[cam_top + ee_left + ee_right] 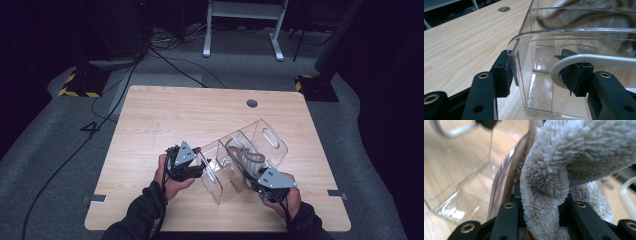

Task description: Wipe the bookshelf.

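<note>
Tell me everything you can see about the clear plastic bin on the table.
The clear plastic bin is a long transparent organizer with dividers forming compartments and an oval handle cutout at its far end. It lies diagonally on the wooden table. A fluffy grey towel fills its middle part. The left hand-held gripper straddles its near end wall; the right hand-held gripper pinches the towel.

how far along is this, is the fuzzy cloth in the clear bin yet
Partly. The left gripper already clamps the end wall of the clear bin, steadying it. The right gripper is pinching the fuzzy grey cloth over the middle compartment. Left: lowering it fully in and releasing.
</note>
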Demonstrator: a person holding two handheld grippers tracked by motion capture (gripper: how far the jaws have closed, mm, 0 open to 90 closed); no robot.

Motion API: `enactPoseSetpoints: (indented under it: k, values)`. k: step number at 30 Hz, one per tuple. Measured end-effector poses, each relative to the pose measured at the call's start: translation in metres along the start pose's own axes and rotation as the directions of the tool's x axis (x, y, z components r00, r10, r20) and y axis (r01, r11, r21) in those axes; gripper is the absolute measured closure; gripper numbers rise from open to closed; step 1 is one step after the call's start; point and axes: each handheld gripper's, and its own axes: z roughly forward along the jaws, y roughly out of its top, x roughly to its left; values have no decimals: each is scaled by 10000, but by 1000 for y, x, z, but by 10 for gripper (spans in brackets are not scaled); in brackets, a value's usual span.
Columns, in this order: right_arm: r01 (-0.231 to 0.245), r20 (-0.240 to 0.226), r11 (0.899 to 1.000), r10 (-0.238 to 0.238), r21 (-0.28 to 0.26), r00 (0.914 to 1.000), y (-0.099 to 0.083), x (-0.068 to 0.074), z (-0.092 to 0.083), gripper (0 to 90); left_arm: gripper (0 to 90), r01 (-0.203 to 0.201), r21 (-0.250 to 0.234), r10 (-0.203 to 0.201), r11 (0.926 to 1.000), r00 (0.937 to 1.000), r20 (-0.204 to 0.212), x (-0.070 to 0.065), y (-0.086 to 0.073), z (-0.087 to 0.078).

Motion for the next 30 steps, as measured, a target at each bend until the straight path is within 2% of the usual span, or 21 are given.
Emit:
enactPoseSetpoints:
  k: [3, 7, 11, 16, 19, 22, 25, 28, 30]
  values:
    - [6, -257, 9986, 7, 520, 9997, -8, 3, 11, 700, 462, -8, 4, 8, 10000, 10000, 7, 0, 0, 0]
    - [48, -565, 9920, 24, 1260, 9984, -19, 8, 27, 699, 462, -11, 0, 11, 10000, 10000, 3, 0, 0, 0]
    - [108, -532, 9911, -38, 1324, 9986, -18, 10, 33, 698, 463, -15, -7, 15, 10000, 10000, -11, 0, 0, 0]
    - [-138, -113, 9995, 142, 272, 9998, -2, 1, 21, 699, 462, 14, -3, -14, 10000, 10000, 8, 0, 0, 0]
    - [-280, 202, 9986, 290, -451, 9994, 9, -4, 8, 699, 462, -18, -6, 18, 10000, 10000, -5, 0, 0, 0]
    - [-340, 643, 9899, 432, -1378, 9970, 20, -8, -9, 699, 462, -21, -4, 21, 10000, 10000, -18, 0, 0, 0]
    - [-439, 1046, 9776, 665, -2057, 9923, 27, -13, -24, 699, 462, -7, 1, 7, 10000, 10000, -8, 0, 0, 0]
    - [-446, 1000, 9791, 655, -1983, 9928, 27, -14, -26, 698, 462, -3, 0, 3, 10000, 10000, 8, 1, 0, 1]
    - [-388, 781, 9852, 525, -1667, 9956, 24, -12, -19, 698, 462, 24, 3, -24, 10000, 10000, 14, 0, 0, 1]
